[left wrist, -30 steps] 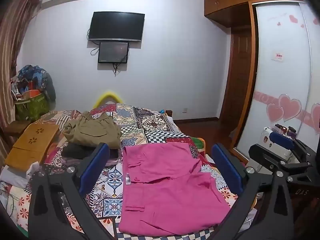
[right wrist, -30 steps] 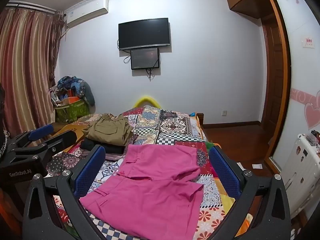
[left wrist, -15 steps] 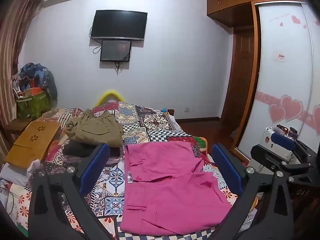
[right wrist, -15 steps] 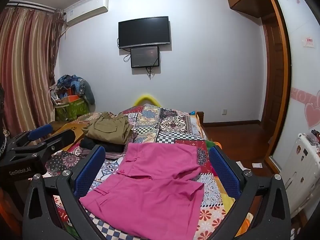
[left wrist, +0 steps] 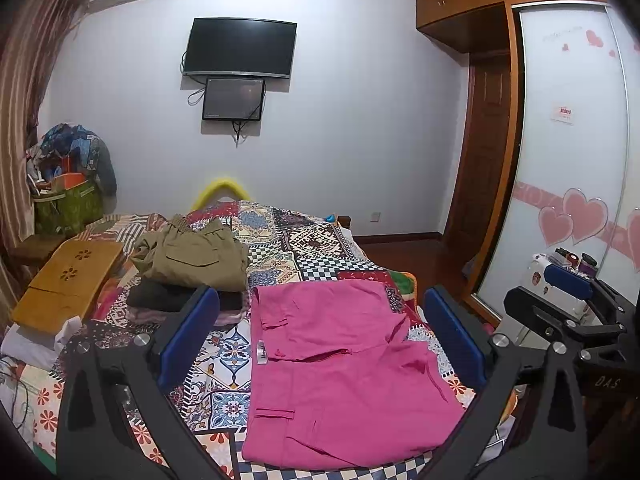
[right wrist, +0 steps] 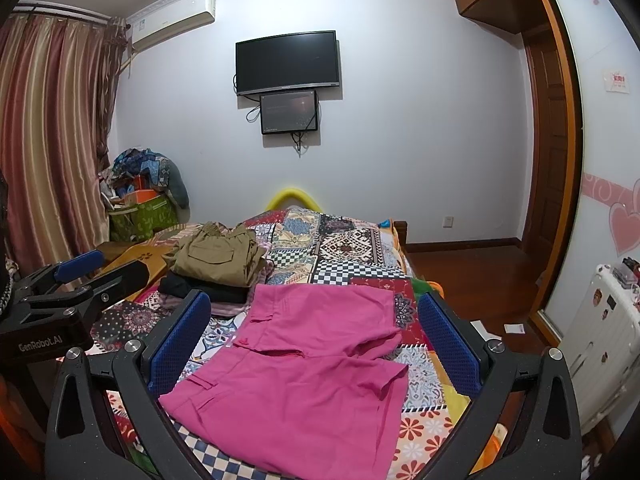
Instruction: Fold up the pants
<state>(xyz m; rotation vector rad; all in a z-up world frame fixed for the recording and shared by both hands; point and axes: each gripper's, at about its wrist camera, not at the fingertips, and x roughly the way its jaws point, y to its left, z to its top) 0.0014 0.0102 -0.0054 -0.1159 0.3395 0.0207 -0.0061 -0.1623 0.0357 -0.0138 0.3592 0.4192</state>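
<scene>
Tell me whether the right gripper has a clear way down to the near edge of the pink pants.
Probably yes. The right gripper is open and empty, held above the pink pants, which lie flat on the patchwork bedspread. Nothing sits between them; the khaki pile is off to the left.

You've lifted and tipped your left gripper up slightly over the last second: in its view the television and the pink pants now sit a little lower in frame. Your right gripper has barely drifted, with the air conditioner edging slightly upward in its view.
</scene>
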